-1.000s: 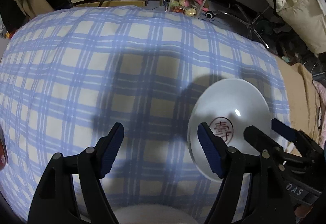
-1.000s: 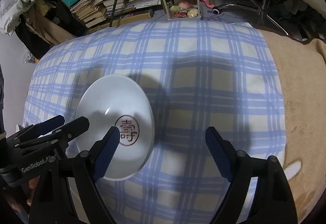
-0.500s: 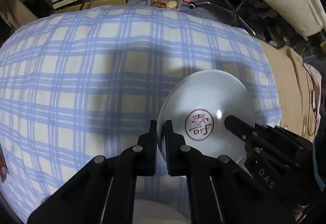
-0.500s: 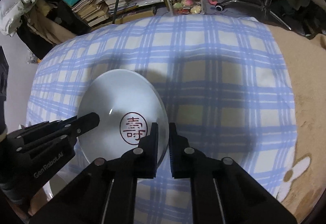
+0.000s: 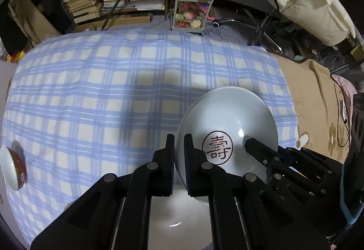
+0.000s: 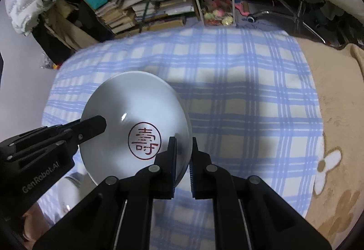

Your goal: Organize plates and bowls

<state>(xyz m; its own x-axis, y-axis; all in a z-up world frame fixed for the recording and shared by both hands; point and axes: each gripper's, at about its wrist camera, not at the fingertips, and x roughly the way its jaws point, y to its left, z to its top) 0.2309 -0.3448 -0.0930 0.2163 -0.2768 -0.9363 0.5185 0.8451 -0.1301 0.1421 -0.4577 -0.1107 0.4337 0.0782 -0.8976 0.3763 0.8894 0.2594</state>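
1. Glossy white bowl [image 5: 227, 127], round and shallow, with a red circled character printed in its middle, hangs above a soft blue-and-cream checked blanket [image 5: 113, 90].
2. Left tool [image 5: 179, 159] has its black jaws clamped on the bowl's left rim; right tool [image 6: 183, 159] is clamped on the opposite rim, each with one ribbed pad inside and one outside.
3. Half a second ago both tools gripped the same way, but the bowl looked smaller and lay closer to the blanket.
4. Only the left view shows a small bowl with a red outside [image 5: 12, 168] at the blanket's left edge and a pale plate [image 5: 179, 211] under the tool; the right view shows a beige flowered blanket [image 6: 336, 159].
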